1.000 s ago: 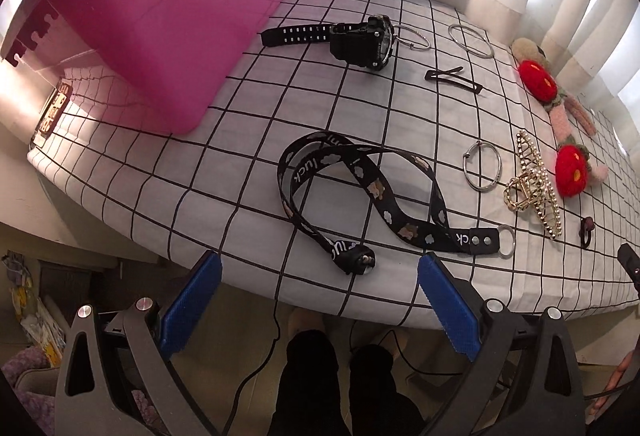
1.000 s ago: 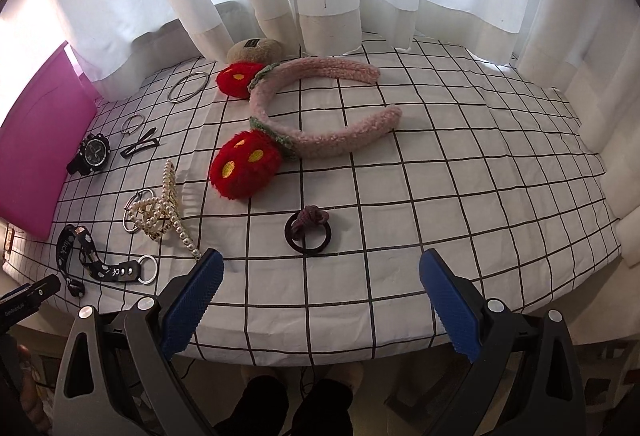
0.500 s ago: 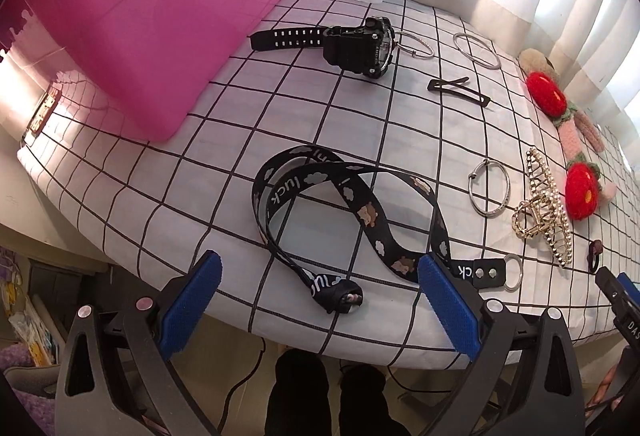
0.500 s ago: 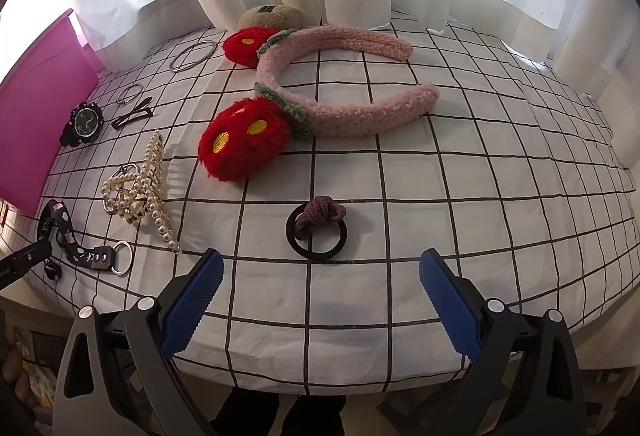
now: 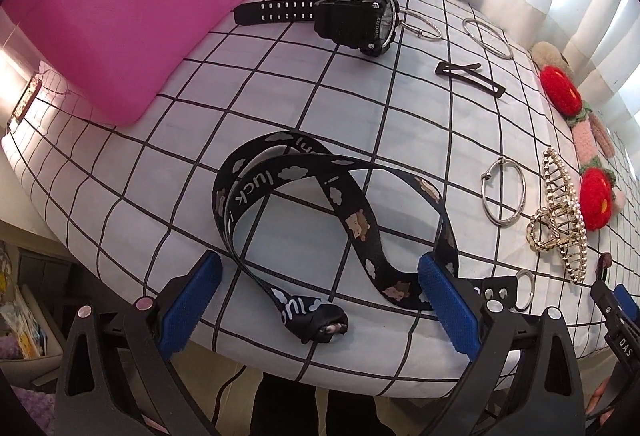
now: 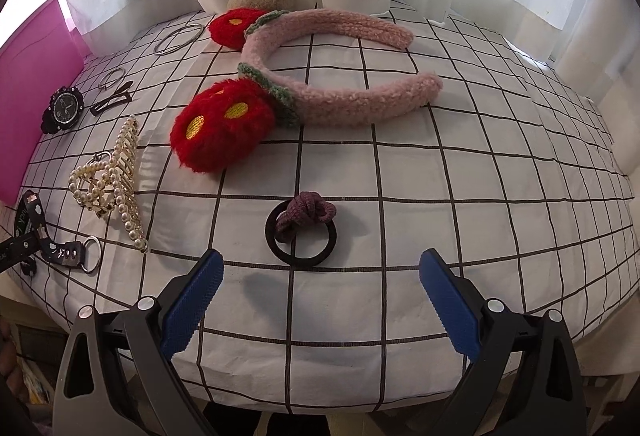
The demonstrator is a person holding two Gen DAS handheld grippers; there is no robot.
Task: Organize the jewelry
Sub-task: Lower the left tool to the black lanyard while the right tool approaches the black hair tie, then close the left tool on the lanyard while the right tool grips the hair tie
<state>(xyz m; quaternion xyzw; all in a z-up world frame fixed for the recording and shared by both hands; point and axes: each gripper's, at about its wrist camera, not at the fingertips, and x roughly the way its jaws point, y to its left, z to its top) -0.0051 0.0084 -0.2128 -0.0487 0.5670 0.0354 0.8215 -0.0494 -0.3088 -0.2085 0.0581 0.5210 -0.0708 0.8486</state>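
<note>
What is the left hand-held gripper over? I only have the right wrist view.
Observer: The left hand-held gripper is open, over the near end of the lanyard at the table edge.
Operator: Lanyard flat or bunched?
Observer: Loose. It crosses over itself in a loop, and its bunched end sits inside the gripper's opening.
Operator: Which way does the watch strap run?
Observer: The watch strap lies flat, pointing at the pink box.
</note>
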